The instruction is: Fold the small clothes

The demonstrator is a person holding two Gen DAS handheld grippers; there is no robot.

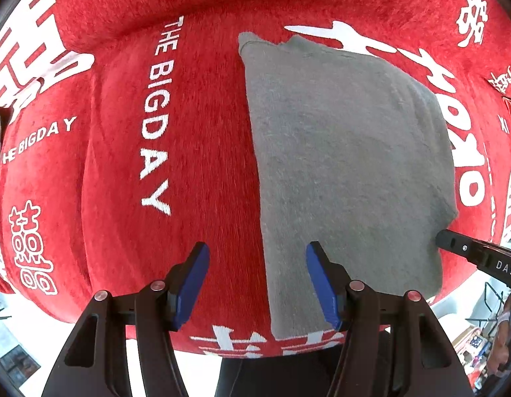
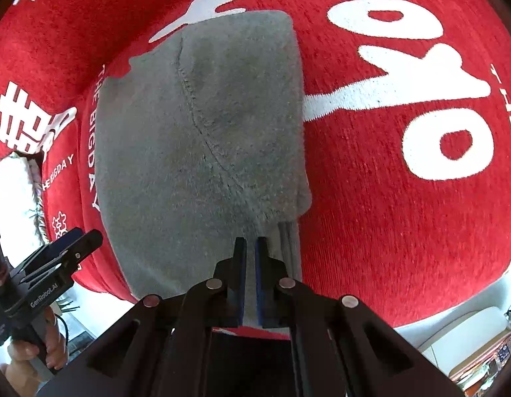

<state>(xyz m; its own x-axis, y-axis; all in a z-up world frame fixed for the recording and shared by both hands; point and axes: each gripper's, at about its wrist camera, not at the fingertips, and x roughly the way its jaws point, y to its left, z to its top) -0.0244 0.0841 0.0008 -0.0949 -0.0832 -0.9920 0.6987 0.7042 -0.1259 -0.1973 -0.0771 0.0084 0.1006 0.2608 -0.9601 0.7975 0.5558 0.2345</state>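
A small grey garment point(image 1: 348, 152) lies folded in a long strip on a red cloth point(image 1: 202, 125) with white lettering. My left gripper point(image 1: 257, 258) is open and empty, hovering over the garment's near left edge. In the right wrist view the grey garment point(image 2: 206, 139) shows a curved seam, and my right gripper point(image 2: 250, 248) is shut on its near right edge. The right gripper also shows at the right edge of the left wrist view point(image 1: 470, 251). The left gripper shows at lower left of the right wrist view point(image 2: 70, 241).
The red cloth point(image 2: 404, 198) covers a table whose white near edge point(image 1: 30, 311) shows at the bottom. Clutter point(image 2: 487, 357) lies beyond the table at lower right. A white fluffy item point(image 2: 14, 192) sits at the left.
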